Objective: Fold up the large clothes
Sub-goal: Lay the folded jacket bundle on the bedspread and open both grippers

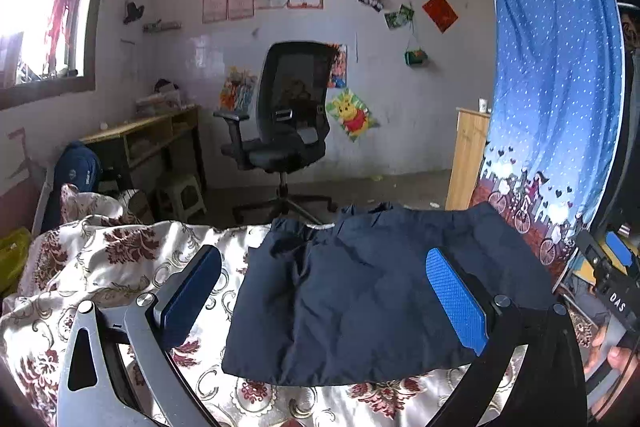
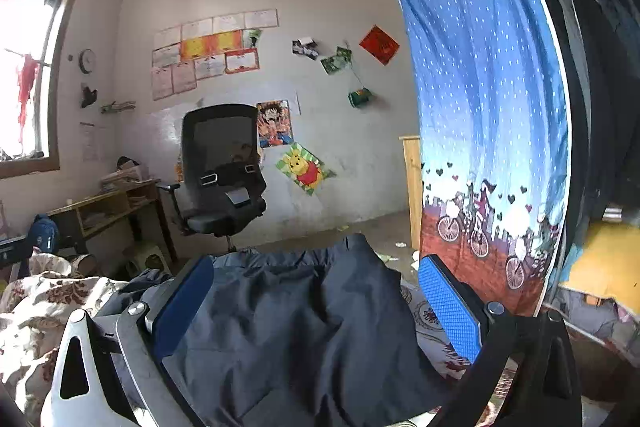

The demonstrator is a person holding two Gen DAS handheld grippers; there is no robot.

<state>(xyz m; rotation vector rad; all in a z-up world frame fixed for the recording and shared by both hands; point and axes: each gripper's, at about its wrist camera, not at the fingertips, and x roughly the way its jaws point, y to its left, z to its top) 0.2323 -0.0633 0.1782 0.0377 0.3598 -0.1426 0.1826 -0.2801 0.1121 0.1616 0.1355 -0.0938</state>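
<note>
A dark navy garment [image 1: 360,291] lies folded into a rough rectangle on a floral bedspread [image 1: 100,267]. My left gripper [image 1: 324,291] is open above it, its blue pads wide apart and holding nothing. In the right wrist view the same garment [image 2: 304,331] lies under my right gripper [image 2: 316,311], which is also open and empty. The right gripper also shows at the right edge of the left wrist view [image 1: 612,279].
A black office chair [image 1: 284,123] stands beyond the bed's far edge. A wooden desk [image 1: 144,135] and a stool [image 1: 182,195] are at the left. A blue curtain [image 1: 556,87] hangs at the right, beside a wooden cabinet [image 1: 468,155].
</note>
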